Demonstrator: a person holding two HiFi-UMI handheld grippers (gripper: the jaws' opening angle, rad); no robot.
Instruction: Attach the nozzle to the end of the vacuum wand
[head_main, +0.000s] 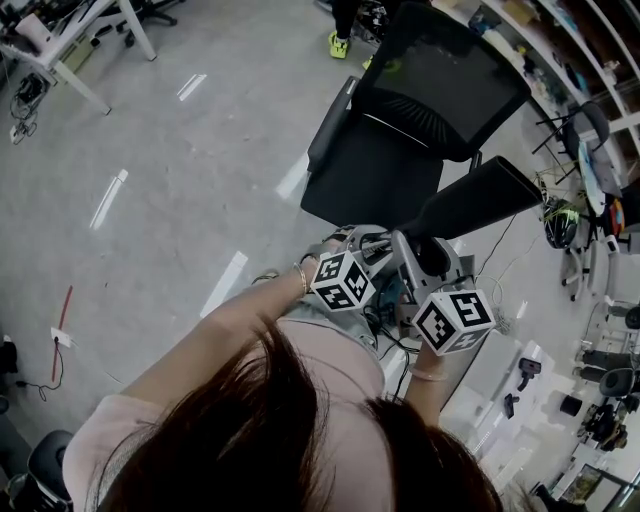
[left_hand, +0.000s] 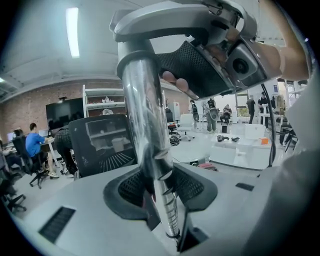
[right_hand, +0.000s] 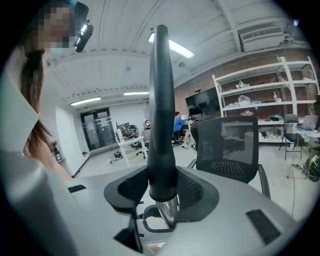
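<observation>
Beyond both grippers stands a black office chair (head_main: 400, 150). The vacuum wand (left_hand: 142, 100), chrome, is clamped upright in the left gripper (left_hand: 162, 189). The black nozzle (right_hand: 161, 100), chrome showing at its base, is clamped in the right gripper (right_hand: 161, 192).

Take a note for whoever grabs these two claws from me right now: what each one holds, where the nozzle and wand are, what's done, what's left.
Left claw: shut on the chrome wand.
Right claw: shut on the black nozzle, in front of the office chair.
Done: the nozzle looks slipped on, as chrome tube shows just below its collar in the right gripper view.
Left: whether it is fully seated cannot be told. Probably push the two together, check the fit, then release.
</observation>
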